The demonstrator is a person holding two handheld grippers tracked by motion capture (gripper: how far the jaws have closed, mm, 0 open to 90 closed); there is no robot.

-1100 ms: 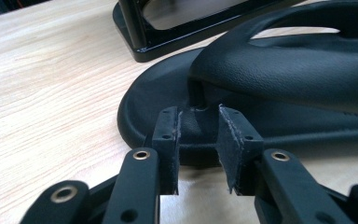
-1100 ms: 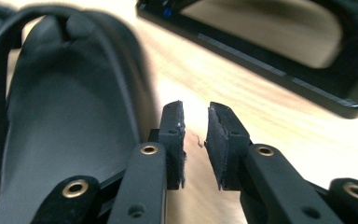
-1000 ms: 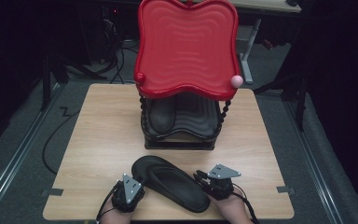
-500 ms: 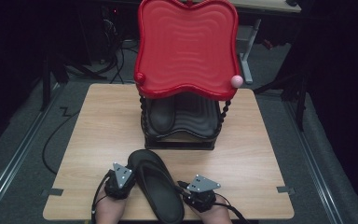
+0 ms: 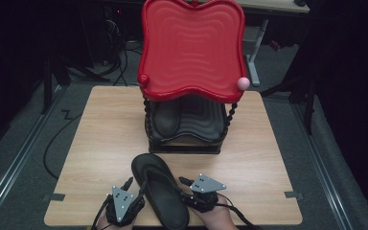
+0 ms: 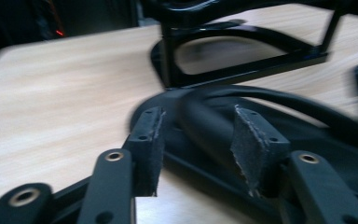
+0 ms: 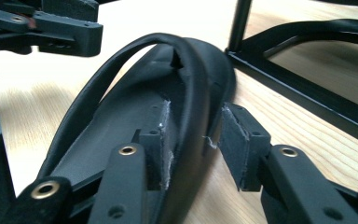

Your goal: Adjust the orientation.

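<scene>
While the black sandal (image 5: 159,191) lies flat at the table's (image 5: 100,143) near edge, I see the left gripper (image 5: 135,186) and right gripper (image 5: 184,181) flanking it. Both jaws just opened. Each straddles a strap or edge loosely, pads not pressing.

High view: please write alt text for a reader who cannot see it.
A black flip-flop lies at the near edge of a wooden table, flanked by the left tongs and right tongs, both with jaws apart. Behind it stands a black shoe rack with a red wavy tray on top and another dark shoe below.
</scene>
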